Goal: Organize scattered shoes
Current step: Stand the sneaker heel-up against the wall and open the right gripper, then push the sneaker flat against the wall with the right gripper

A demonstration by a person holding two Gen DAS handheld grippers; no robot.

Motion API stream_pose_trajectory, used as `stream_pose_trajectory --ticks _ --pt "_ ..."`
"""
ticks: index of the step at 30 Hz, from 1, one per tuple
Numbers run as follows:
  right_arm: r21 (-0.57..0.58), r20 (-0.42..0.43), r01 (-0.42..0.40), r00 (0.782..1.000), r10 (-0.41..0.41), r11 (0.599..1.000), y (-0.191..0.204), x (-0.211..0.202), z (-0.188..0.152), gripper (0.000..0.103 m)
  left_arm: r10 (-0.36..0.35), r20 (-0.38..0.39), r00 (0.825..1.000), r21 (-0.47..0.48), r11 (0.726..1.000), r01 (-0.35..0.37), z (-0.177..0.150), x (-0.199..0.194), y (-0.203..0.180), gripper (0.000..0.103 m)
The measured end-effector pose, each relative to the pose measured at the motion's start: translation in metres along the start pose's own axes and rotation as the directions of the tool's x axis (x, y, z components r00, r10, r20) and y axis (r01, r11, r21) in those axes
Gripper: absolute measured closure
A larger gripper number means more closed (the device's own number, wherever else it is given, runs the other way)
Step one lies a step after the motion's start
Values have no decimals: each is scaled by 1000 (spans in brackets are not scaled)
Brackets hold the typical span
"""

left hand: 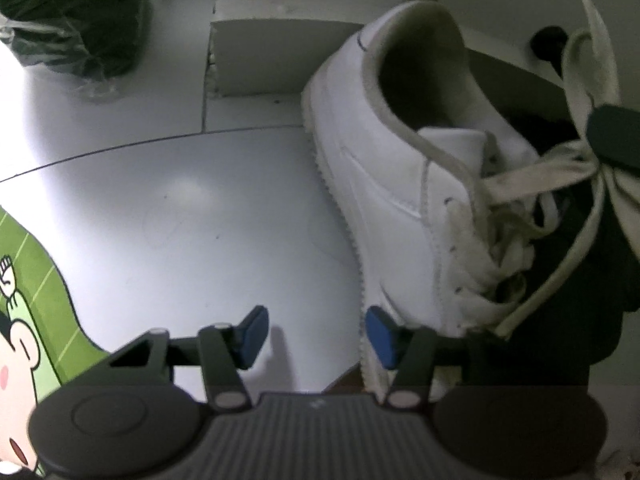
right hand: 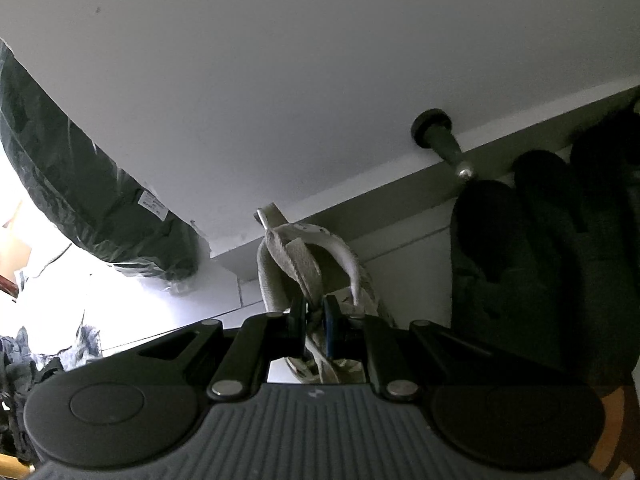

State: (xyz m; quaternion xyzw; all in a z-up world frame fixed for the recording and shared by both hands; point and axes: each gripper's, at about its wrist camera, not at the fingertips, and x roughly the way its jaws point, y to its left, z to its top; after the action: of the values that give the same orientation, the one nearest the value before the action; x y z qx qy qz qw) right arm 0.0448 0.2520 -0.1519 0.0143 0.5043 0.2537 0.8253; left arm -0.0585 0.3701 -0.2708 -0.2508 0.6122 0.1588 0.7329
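A white lace-up sneaker [left hand: 400, 168] fills the right half of the left wrist view, heel away from the camera, toe toward my left gripper [left hand: 316, 338]. That gripper is open over bare floor, nothing between its blue pads; its right finger [left hand: 380, 340] sits just beside the sneaker's sole edge. The grubby white laces [left hand: 520, 184] run up to a dark finger [left hand: 612, 136] of the right gripper. In the right wrist view my right gripper [right hand: 315, 320] is shut on a bunch of lace [right hand: 296, 256]. A dark-gloved hand [right hand: 540, 260] is at the right.
The floor is pale grey tile [left hand: 180, 208]. A green cartoon mat [left hand: 32, 280] lies at the left. A dark bag in clear plastic [left hand: 76, 20] sits far left. A white wall with skirting [right hand: 280, 80] and a black door stop [right hand: 436, 128] lie behind the sneaker.
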Motion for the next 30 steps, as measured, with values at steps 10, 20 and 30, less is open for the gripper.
stream_pose_trajectory --ticks 10,20,30 --pt "68 15 18 1000 -19 998 -20 3 -10 95 5 16 1000 -91 996 -3 -8 -5 13 33" --pt "48 0 -44 999 44 998 -32 4 -19 63 32 73 997 -56 998 -28 -21 -18 27 30" --pt "-174 -66 26 997 -38 984 -27 29 -55 11 114 112 987 -112 989 -101 -15 -23 18 29"
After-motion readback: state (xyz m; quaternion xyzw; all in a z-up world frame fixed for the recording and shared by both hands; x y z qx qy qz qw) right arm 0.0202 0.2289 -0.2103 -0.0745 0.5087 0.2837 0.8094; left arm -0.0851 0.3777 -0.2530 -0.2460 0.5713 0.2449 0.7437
